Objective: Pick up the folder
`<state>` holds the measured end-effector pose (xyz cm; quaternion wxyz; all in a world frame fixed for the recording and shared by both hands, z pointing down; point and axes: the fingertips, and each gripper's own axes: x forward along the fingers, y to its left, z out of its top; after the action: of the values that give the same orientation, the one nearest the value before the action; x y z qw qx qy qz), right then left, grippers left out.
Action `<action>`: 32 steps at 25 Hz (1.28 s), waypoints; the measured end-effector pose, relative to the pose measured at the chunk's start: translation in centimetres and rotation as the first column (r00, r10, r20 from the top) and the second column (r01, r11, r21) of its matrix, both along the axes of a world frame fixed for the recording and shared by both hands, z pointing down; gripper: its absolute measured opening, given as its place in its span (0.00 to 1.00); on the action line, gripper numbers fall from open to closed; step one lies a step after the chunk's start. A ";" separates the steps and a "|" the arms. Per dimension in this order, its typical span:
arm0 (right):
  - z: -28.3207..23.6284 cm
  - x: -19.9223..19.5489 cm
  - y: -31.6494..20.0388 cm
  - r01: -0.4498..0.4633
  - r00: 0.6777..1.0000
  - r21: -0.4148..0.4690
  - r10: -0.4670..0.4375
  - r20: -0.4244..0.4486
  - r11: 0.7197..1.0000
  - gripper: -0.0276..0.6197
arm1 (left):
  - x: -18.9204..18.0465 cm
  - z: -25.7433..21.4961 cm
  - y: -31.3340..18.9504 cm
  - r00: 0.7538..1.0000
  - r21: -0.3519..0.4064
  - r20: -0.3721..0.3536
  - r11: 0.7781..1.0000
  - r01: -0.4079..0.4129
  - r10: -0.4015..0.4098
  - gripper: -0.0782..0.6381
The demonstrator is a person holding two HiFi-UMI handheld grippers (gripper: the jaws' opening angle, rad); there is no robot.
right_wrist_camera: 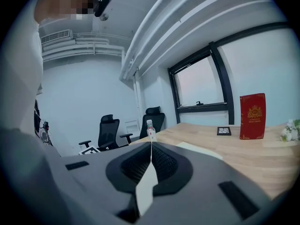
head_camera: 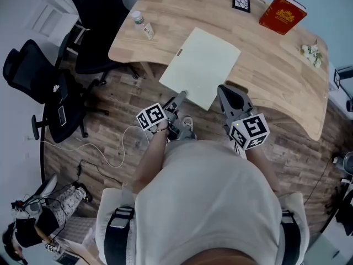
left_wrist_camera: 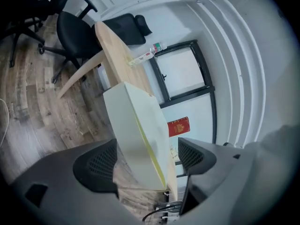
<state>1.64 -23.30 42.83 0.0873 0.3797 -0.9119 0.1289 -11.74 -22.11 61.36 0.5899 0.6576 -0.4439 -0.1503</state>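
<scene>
A pale green folder (head_camera: 201, 65) lies flat on the wooden table (head_camera: 276, 81), its near corner sticking out over the front edge. My left gripper (head_camera: 179, 97) reaches that overhanging corner from below left. In the left gripper view its jaws stand wide apart around the folder (left_wrist_camera: 136, 125), and the pads do not press on it. My right gripper (head_camera: 222, 89) points at the table edge just right of the folder, apart from it. Its jaws (right_wrist_camera: 151, 146) meet with nothing held; the folder (right_wrist_camera: 201, 150) shows just to their right.
On the table are a small bottle (head_camera: 142, 24) at far left, a red book (head_camera: 282, 13) standing at the back, a small framed picture (head_camera: 241, 1) and flowers (head_camera: 312, 54). Black office chairs (head_camera: 38, 81) and a white cable (head_camera: 110, 148) are on the wood floor at left.
</scene>
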 end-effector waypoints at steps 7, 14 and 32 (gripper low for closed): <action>0.6 -0.4 -1.3 -0.016 1.000 -0.019 0.016 -0.005 1.000 0.07 | 1.4 2.1 -1.1 0.990 -0.029 -0.131 0.998 -0.063 0.059 0.68; 1.3 -0.6 -2.0 -0.029 1.000 -0.032 0.029 -0.004 0.999 0.07 | 2.4 3.0 -2.6 0.970 -0.015 -0.229 0.996 -0.090 0.084 0.70; 1.4 -0.7 -3.5 -0.060 0.998 -0.041 0.059 -0.023 0.997 0.07 | 3.6 4.3 -5.9 0.916 -0.056 -0.400 0.998 -0.035 0.010 0.70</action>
<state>0.91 -26.78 44.21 0.1012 0.4060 -0.8964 0.1462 -8.17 -27.96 65.70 0.6900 0.5994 -0.3110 -0.2606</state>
